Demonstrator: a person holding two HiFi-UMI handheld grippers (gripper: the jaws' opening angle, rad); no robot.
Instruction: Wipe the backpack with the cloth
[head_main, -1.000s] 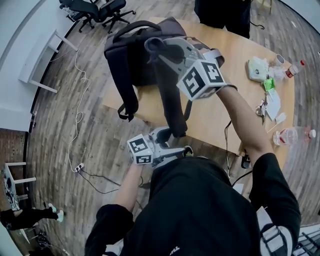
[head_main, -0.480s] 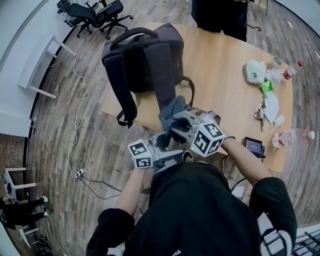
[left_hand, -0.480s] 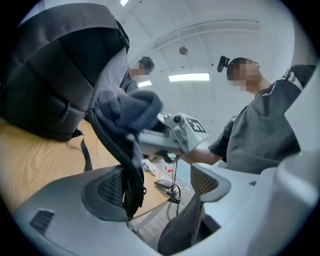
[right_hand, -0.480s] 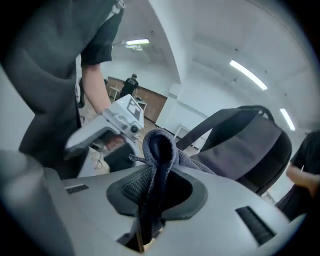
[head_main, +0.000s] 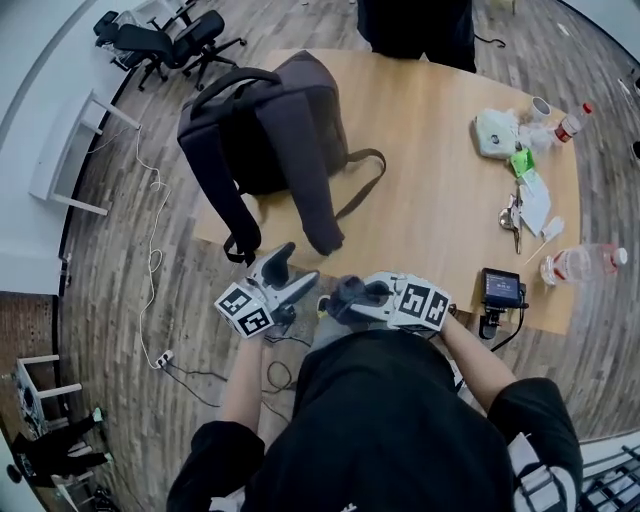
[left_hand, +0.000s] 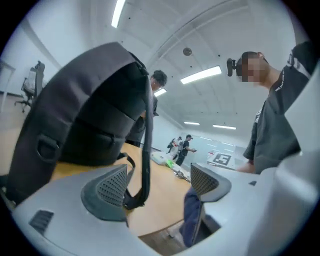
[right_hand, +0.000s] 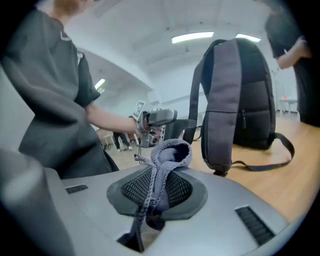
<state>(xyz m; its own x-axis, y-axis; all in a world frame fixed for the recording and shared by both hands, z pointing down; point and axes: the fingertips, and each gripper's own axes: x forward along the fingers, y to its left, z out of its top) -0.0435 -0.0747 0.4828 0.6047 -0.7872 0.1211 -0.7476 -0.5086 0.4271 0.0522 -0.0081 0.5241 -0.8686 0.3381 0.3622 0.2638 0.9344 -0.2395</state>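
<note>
Pulled back from the backpack (head_main: 270, 130), the right gripper (right_hand: 159, 189) now sits at the near table edge, its jaws pressed together on the bunched grey cloth (right_hand: 170, 152). Just beside it, the left gripper (left_hand: 159, 185) has its jaws spread with nothing between them, aimed toward the pack's hanging strap (head_main: 310, 190). The backpack stands upright at the far left of the wooden table (head_main: 440, 170), apart from both grippers. Around the table are plank floor (head_main: 130, 250) and office chairs (head_main: 170, 35). Both forearms are tucked close to the person's chest.
</note>
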